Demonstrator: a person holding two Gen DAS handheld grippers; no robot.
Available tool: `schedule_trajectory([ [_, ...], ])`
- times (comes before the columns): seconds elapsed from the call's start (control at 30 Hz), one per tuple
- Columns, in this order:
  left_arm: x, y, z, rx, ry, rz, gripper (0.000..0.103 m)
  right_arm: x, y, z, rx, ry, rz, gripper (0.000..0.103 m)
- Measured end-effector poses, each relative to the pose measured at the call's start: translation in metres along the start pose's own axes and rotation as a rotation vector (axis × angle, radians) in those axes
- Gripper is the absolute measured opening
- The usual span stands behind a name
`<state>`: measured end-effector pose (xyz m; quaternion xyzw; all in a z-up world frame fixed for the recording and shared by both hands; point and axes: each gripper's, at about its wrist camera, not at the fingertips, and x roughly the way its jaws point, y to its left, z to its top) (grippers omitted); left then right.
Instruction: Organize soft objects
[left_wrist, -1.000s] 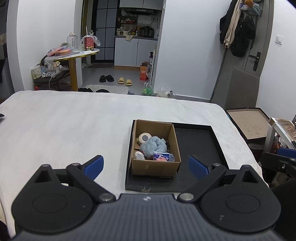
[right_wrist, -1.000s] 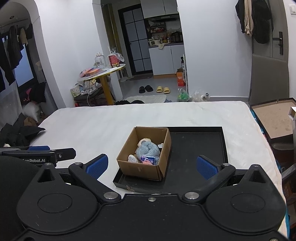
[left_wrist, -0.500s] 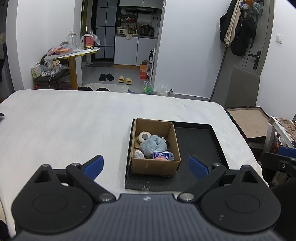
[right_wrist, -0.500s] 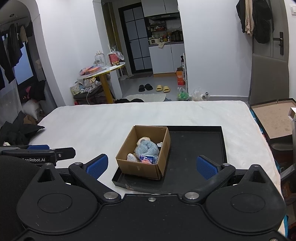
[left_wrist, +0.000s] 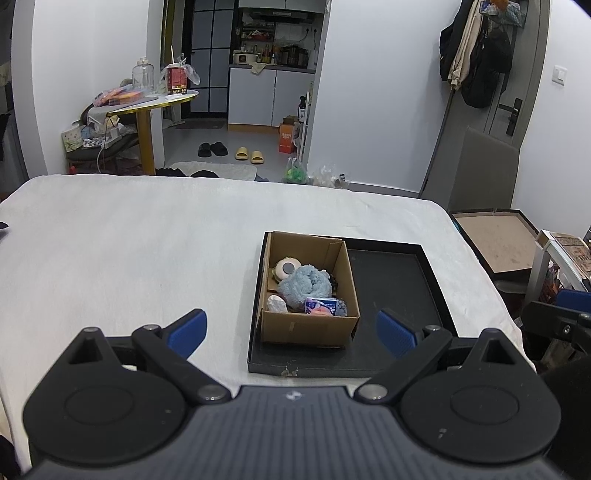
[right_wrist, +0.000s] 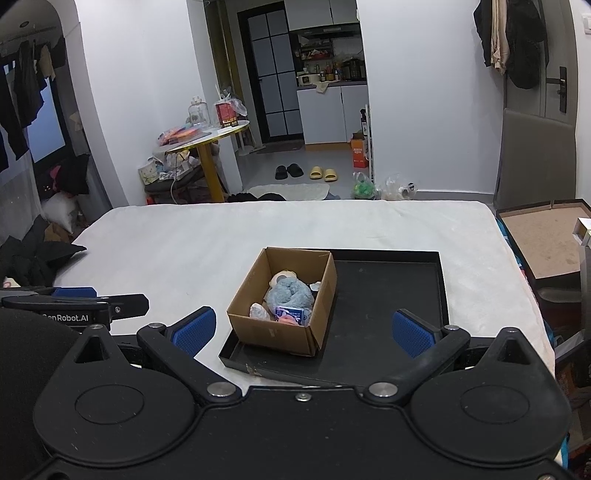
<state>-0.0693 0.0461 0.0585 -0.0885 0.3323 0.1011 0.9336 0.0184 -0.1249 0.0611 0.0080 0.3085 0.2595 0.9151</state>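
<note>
Cardboard box (left_wrist: 308, 295) of soft objects (left_wrist: 304, 284) lies dead ahead of our left gripper (left_wrist: 290, 328), nearer than right gripper (right_wrist: 303, 326); both spread wide, empty.

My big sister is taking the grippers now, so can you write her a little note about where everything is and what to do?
Left gripper: open, holding nothing, hanging in front of the box.
Right gripper: open, holding nothing too.
The cardboard box sits in the left part of the black tray on the white bed.
Inside the box: a fluffy blue toy, a round cream toy, a small white lump and a blue and pink packet.
Done: nothing looks sorted yet; the rest of the tray is bare.
Left: probably lift the soft things out and arrange them.
</note>
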Motion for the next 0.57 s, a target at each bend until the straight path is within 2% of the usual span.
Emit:
schedule_trajectory([
  [0.33, 0.0021, -0.003, 0.0007, 0.008, 0.02, -0.02, 0.097, -0.0007, -0.0036, 0.0017, 0.007, 0.016, -0.009, 0.103],
  [0.47, 0.0001, -0.0064, 0.0012, 0.019, 0.012, -0.004, 0.097, -0.0016, -0.0048, 0.0038, 0.009, 0.028, -0.014, 0.103],
  [0.57, 0.0022, -0.0072, 0.0028, 0.025, 0.027, -0.026, 0.098, -0.0015, -0.0065, 0.0044, 0.02, 0.042, -0.016, 0.103],
])
